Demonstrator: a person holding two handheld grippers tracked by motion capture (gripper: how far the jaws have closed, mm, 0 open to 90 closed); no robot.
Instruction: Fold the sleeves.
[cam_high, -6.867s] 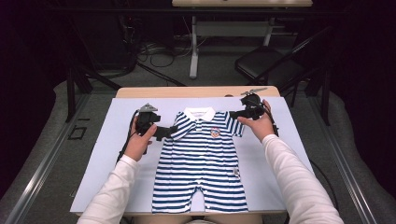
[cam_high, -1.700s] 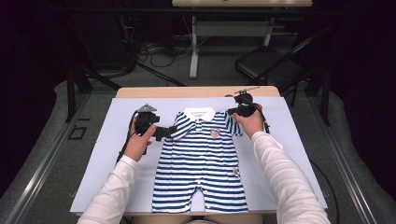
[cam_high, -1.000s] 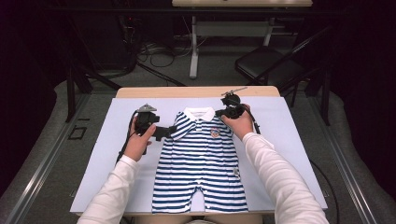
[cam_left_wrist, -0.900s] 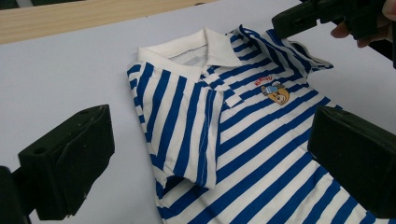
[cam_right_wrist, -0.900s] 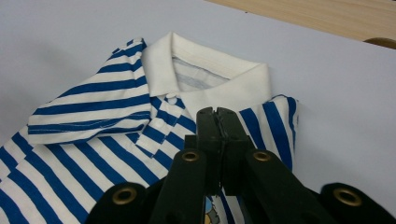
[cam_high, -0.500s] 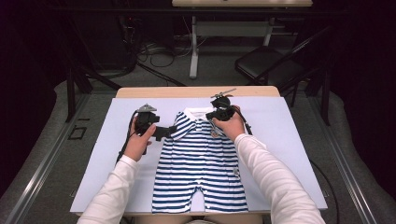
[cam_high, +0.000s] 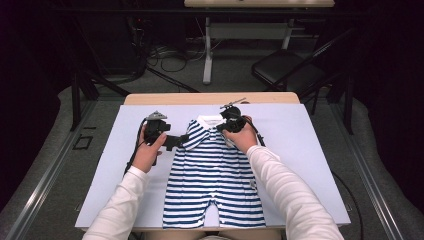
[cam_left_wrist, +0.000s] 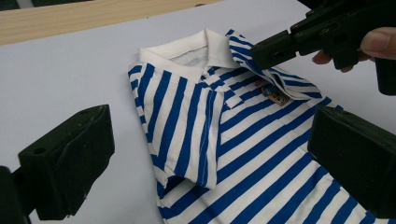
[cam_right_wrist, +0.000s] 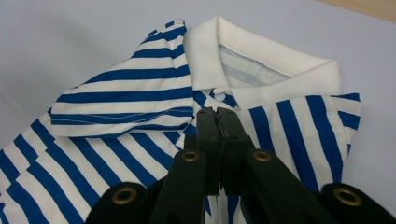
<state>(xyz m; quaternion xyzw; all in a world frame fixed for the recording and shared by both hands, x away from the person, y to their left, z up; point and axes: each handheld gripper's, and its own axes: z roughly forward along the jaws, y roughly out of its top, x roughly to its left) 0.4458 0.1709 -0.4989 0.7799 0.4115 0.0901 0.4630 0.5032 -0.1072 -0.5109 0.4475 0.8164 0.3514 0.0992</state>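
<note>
A blue-and-white striped baby romper (cam_high: 215, 175) with a white collar (cam_right_wrist: 261, 60) lies flat on the white board (cam_high: 310, 150). My right gripper (cam_high: 223, 127) is over the chest just below the collar, shut on the edge of the garment's right sleeve (cam_right_wrist: 121, 107), which is folded inward across the front. The left gripper view shows that gripper (cam_left_wrist: 261, 51) pinching the folded sleeve. My left gripper (cam_high: 177, 141) rests on the board beside the other sleeve (cam_left_wrist: 177, 130), its jaws wide open on either side of it, not touching it.
The board covers a wooden table (cam_high: 210, 98) whose far edge shows beyond it. A dark chair (cam_high: 285, 75) and cables on the floor lie behind the table. Bare board extends left and right of the romper.
My right gripper has moved left from the garment's right shoulder to its chest, drawing the sleeve over the front. The left gripper has stayed where it was.
</note>
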